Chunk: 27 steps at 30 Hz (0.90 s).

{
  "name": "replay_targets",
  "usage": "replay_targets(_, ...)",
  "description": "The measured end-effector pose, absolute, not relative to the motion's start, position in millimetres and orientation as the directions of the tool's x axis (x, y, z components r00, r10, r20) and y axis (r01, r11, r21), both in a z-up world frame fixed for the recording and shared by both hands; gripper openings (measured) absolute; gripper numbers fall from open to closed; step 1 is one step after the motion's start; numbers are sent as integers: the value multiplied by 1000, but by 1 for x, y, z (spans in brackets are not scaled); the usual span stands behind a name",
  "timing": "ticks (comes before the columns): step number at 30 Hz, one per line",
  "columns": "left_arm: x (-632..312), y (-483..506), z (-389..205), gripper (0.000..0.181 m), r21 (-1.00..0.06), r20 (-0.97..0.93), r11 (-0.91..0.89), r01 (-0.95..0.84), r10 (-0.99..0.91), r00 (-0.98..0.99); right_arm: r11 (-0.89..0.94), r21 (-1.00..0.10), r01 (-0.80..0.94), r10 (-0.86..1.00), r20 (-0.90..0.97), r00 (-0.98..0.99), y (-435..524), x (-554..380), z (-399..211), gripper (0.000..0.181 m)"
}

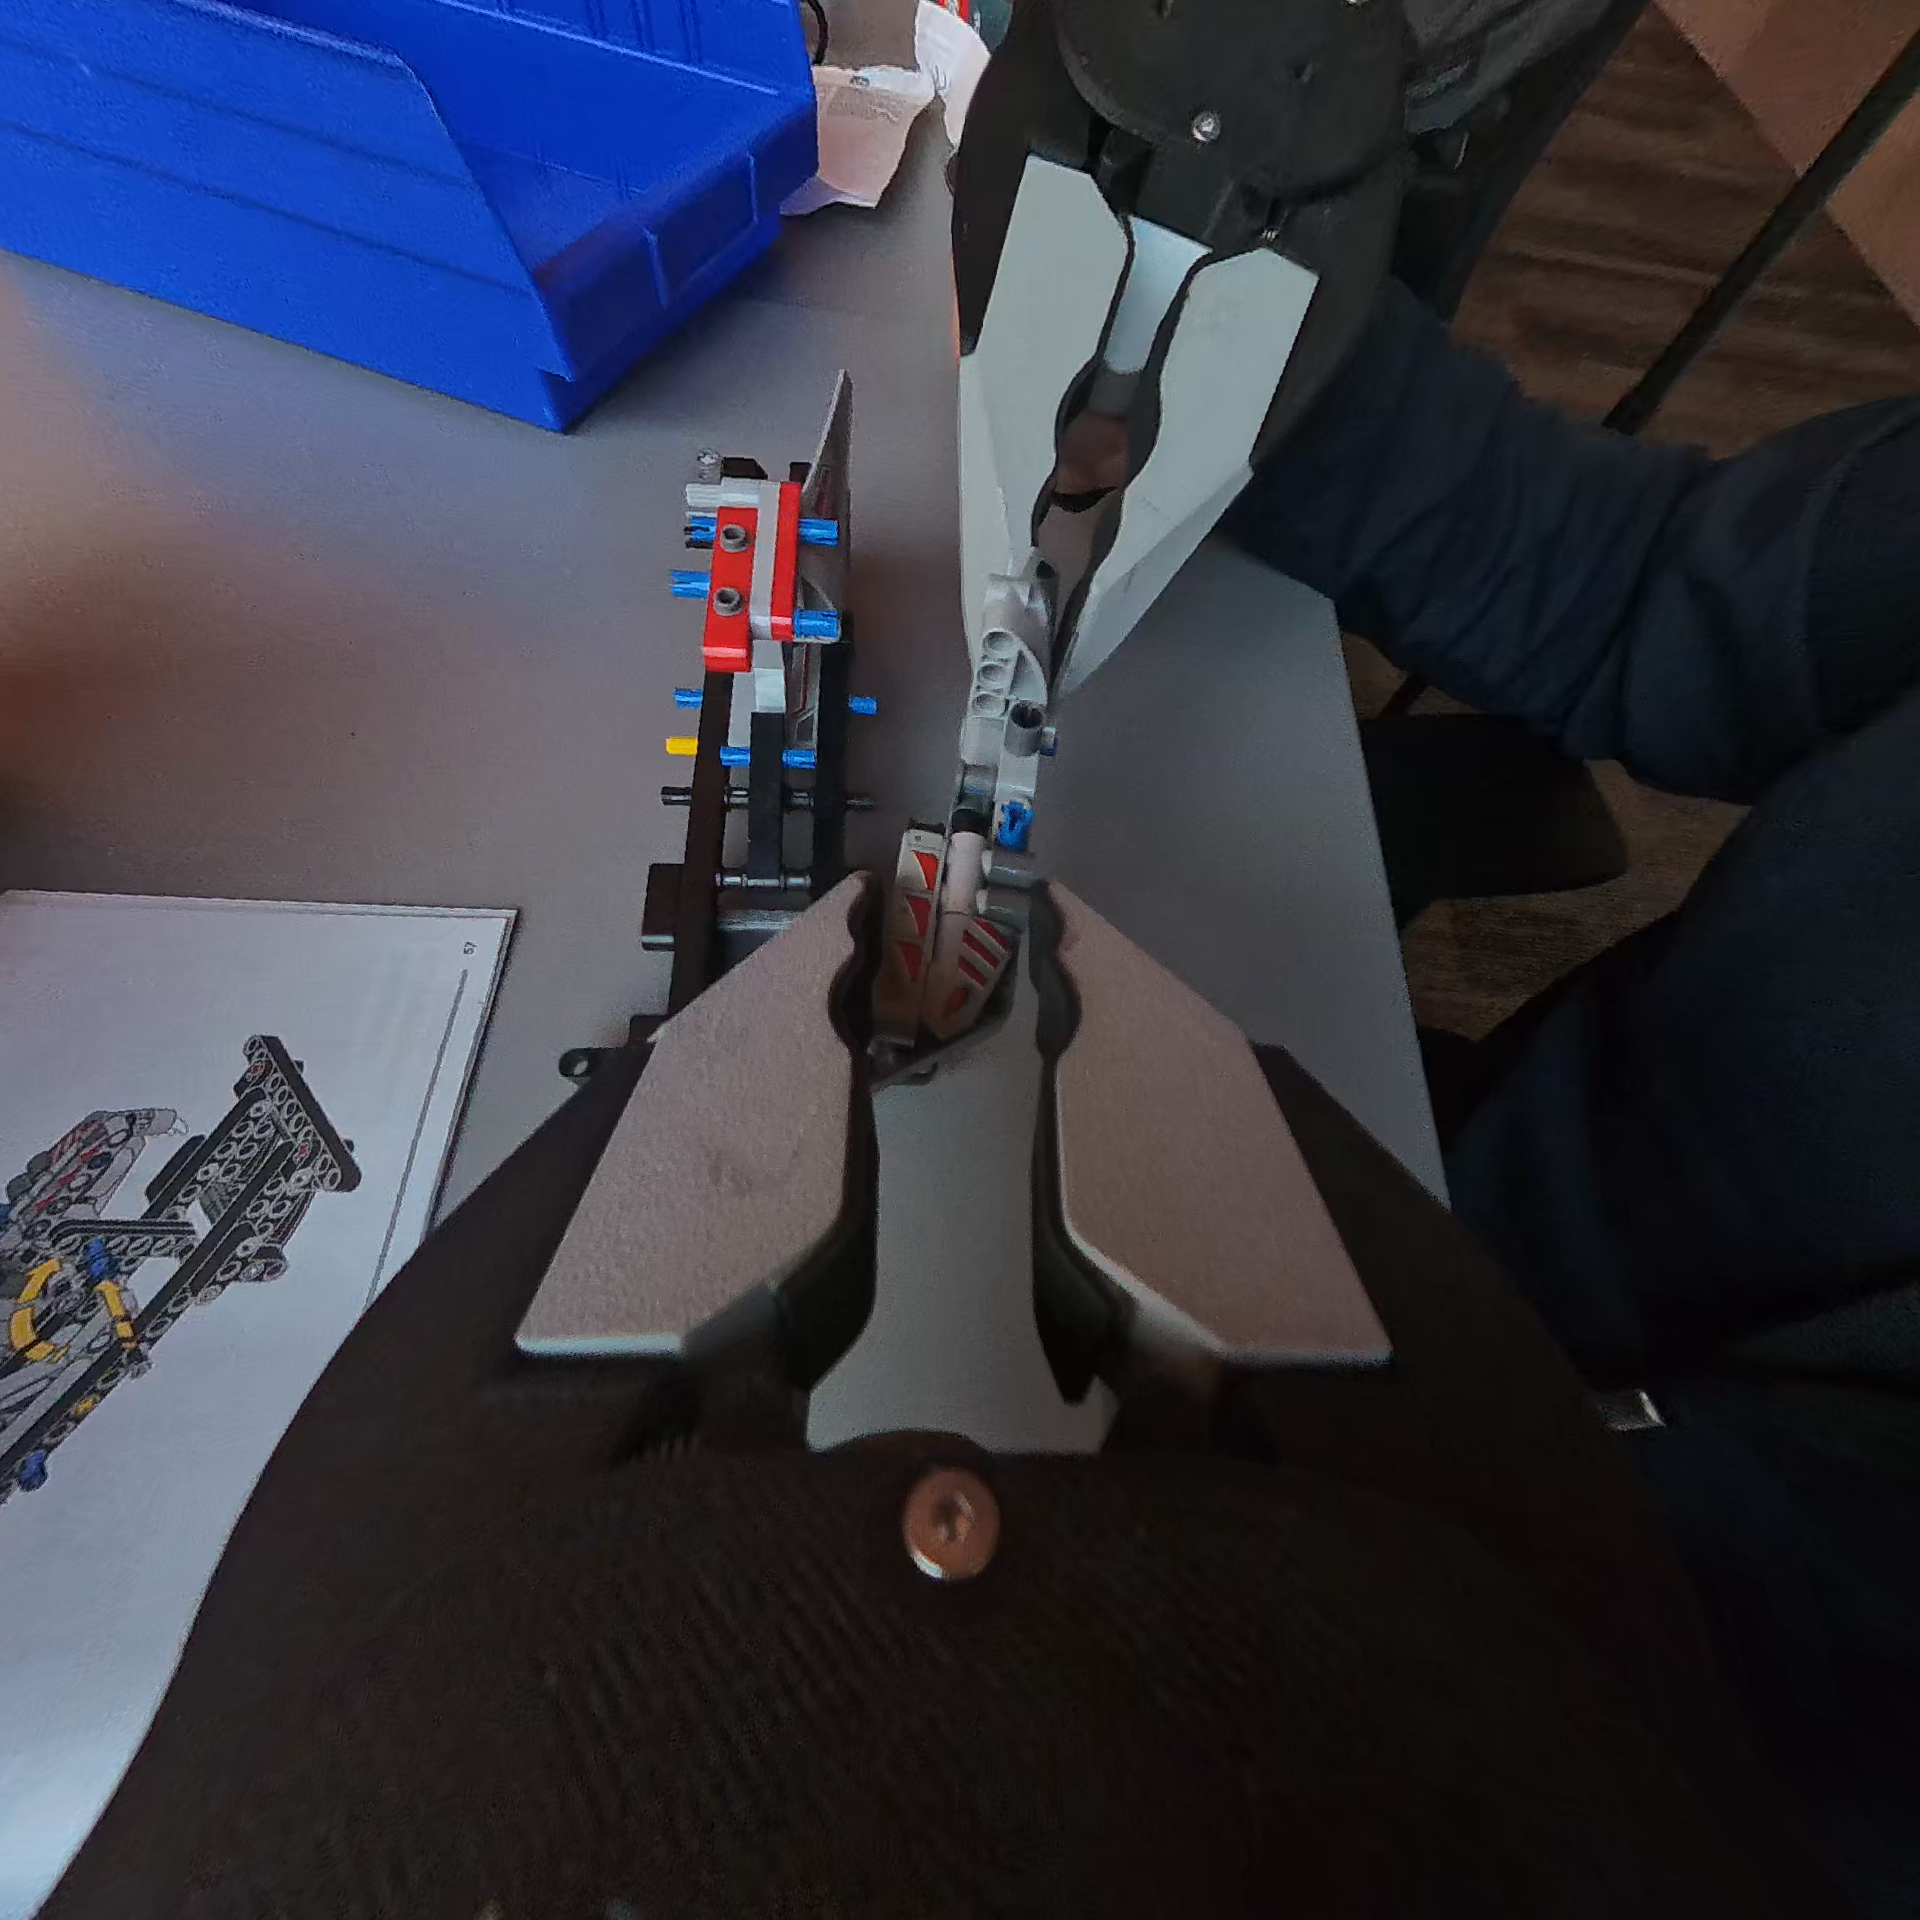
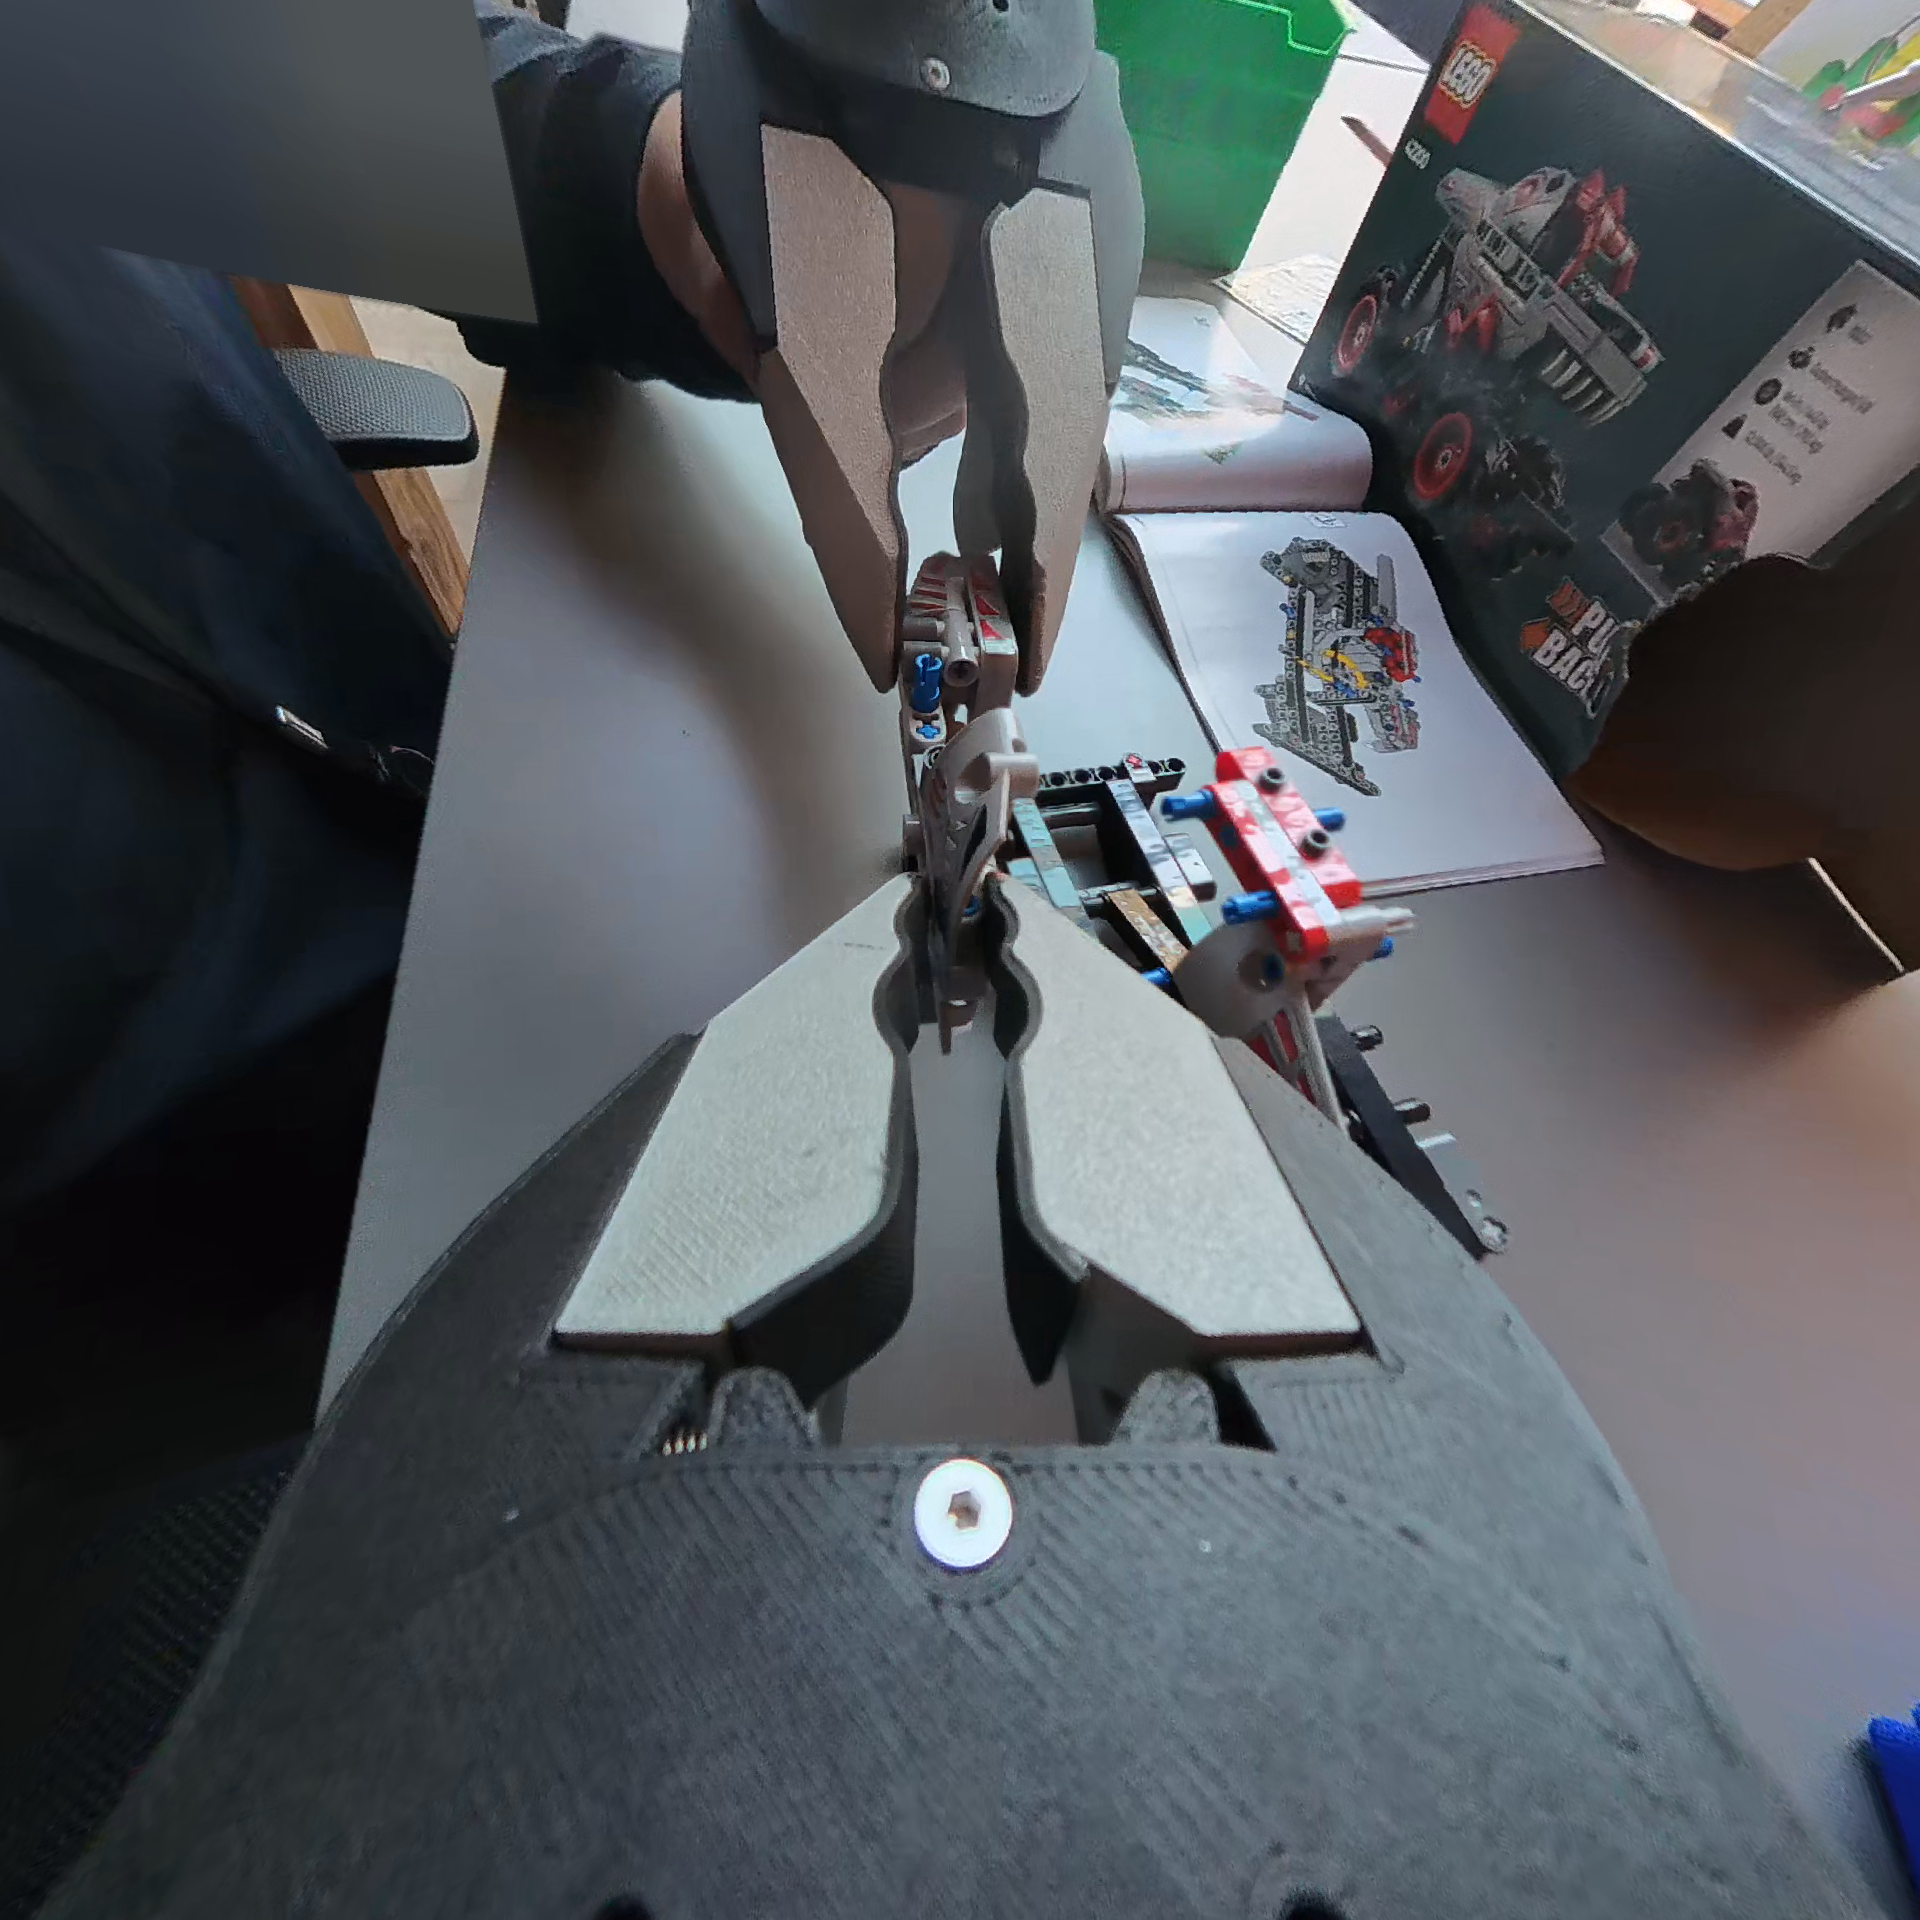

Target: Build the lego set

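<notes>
Left wrist view. Count: two hand-held grippers, one grey-and-red panel sub-assembly, one black chassis frame, one blue bin, one open instruction booklet.
Left hand-held gripper: jaws narrowed onto the red-striped end of the panel sub-assembly, which fills the gap between the tips.
Right hand-held gripper comes in from the far side, tips pinching the grey far end of the same piece.
The sub-assembly is held above the bench; its long axis runs from one gripper to the other, directly away from the camera.
Chassis frame lies just left of it, roughly parallel, with a red block at the far end.
Blue bin far left; booklet near left.

Right wrist view. Count: two grippers, one sub-assembly, one chassis, one booklet, one set box, one green bin.
Right hand-held gripper: almost closed, clamped on the thin grey end of the sub-assembly.
Left hand-held gripper grips the opposite end.
Chassis lies on the right; booklet, box and green bin beyond.
</notes>
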State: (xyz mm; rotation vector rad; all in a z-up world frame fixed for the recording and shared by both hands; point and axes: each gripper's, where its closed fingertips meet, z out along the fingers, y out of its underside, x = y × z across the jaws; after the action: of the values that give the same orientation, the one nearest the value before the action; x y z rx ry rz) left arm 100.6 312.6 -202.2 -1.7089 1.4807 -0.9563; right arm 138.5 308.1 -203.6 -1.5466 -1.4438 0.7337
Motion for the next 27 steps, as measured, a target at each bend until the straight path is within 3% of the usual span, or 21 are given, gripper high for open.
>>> replay_targets(1,102,313,-203,25,-860,104,-132,-494,-991,84,56,-886,460,978,141,153,309,140,-203,7)
replay_targets(4,106,316,-204,45,-864,126,-151,-481,-989,83,85,-888,451,974,170,151,308,142,-201,5)
replay_targets(6,106,319,-207,28,-858,111,-139,-494,-990,86,79,-887,455,977,159,141,308,143,-203,5)
replay_targets(12,114,327,-203,26,-870,80,-120,-479,-991,102,29,-908,419,973,121,195,322,153,-198,7)
replay_targets(17,115,333,-203,25,-862,167,-221,-456,-974,154,-24,-900,435,948,117,295,337,158,-199,12)
replay_targets(22,110,334,-205,24,-860,207,-258,-440,-965,161,18,-873,488,926,198,321,338,163,-201,5)
replay_targets(27,111,331,-207,24,-867,192,-242,-435,-969,157,-26,-889,457,939,135,315,335,164,-201,1)
